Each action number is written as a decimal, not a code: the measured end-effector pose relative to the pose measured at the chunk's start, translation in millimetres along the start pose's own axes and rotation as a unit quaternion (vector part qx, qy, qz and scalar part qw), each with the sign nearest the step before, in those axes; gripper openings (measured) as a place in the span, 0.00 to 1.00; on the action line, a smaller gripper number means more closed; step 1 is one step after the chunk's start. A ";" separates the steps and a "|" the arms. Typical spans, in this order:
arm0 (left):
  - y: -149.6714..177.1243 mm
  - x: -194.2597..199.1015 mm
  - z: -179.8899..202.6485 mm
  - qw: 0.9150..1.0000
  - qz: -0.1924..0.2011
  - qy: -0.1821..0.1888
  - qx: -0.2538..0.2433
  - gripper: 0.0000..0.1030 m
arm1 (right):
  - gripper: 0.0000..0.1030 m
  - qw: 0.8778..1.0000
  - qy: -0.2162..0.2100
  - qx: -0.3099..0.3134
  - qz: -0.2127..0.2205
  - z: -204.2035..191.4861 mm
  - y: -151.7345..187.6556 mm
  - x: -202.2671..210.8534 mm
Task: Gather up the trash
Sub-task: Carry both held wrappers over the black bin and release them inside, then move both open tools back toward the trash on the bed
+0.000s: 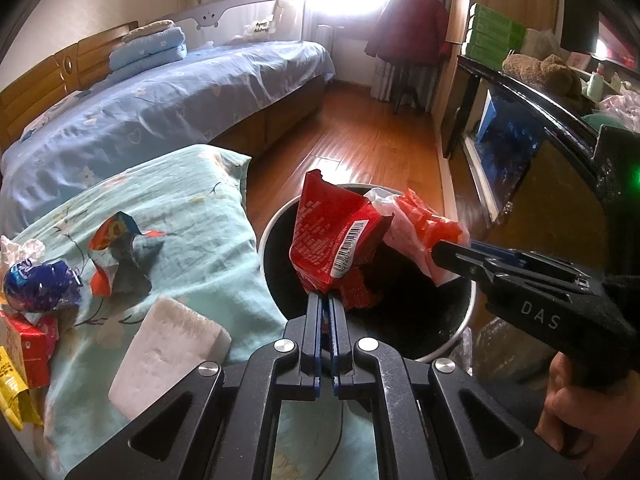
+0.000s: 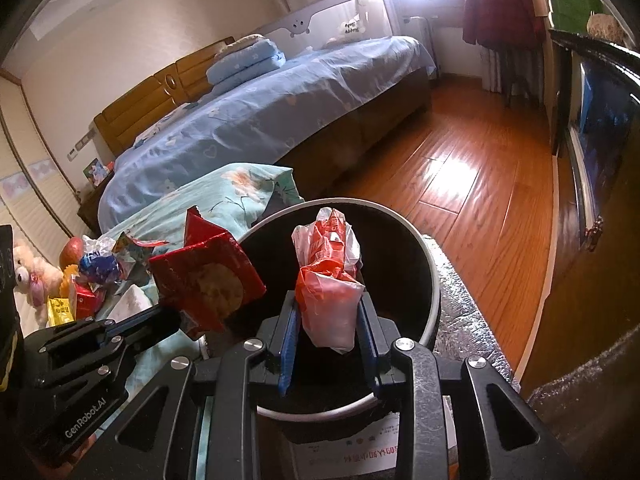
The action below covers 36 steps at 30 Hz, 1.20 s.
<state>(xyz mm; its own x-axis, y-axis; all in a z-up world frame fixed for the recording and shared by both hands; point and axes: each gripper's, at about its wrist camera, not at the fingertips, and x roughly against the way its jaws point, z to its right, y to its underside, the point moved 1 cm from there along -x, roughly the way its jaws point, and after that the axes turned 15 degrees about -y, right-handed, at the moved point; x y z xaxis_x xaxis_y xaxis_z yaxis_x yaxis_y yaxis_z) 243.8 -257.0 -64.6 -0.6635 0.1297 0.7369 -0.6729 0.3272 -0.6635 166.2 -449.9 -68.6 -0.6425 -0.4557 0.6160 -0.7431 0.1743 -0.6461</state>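
Clearly light and crinkly, the flat red foil snack wrapper (image 1: 332,236) and the crumpled orange-and-white plastic bag (image 2: 330,280), each clamped by an edge in the left tongs (image 1: 326,300) and right tongs (image 2: 328,320), hang over the round black white-rimmed bin (image 1: 460,332).

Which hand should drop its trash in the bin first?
Probably the right gripper: its orange-and-white plastic bag hangs over the middle of the trash bin. The left gripper holds its red snack wrapper nearer the rim.

Red wrapper (image 1: 336,236) with white barcode; crumpled bag (image 2: 330,280) orange-red on white. Bin (image 2: 424,252) black inside, white rim. Cover (image 1: 200,216) mint green, floral print. Bed sheet (image 1: 160,112) blue with pale hearts. Floor (image 1: 360,140) glossy reddish-brown wood. Foam block (image 1: 168,356) white.
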 end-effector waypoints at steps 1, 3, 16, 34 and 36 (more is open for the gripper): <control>-0.7 -0.8 -0.6 1.000 -0.002 0.002 0.002 0.03 | 0.30 1.000 0.001 -0.001 0.000 1.0 -0.3 0.0; -0.8 -1.8 -2.7 1.000 -0.004 0.003 0.010 0.05 | 0.31 1.000 0.002 -0.004 0.000 3.1 -1.1 -0.1; 27.2 34.1 -29.0 0.999 0.026 -0.011 0.046 0.51 | 0.73 1.000 -0.010 -0.006 0.009 -8.1 2.2 4.0; 121.4 110.1 -111.1 0.986 0.006 -0.086 0.144 0.55 | 0.88 0.996 -0.076 0.042 -0.021 -102.4 45.8 -18.7; 131.8 120.7 -117.7 0.983 0.006 -0.097 0.156 0.55 | 0.88 0.995 -0.084 0.050 -0.028 -113.7 48.6 -24.4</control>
<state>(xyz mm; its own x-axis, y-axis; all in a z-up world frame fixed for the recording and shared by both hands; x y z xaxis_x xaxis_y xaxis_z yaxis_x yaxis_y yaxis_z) 113.6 -88.1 -47.9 -0.7015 -0.0581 0.7103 -0.7122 0.0195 -0.7017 124.6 -331.1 -63.8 -0.5539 -0.6025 0.5745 -0.7498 0.0611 -0.6588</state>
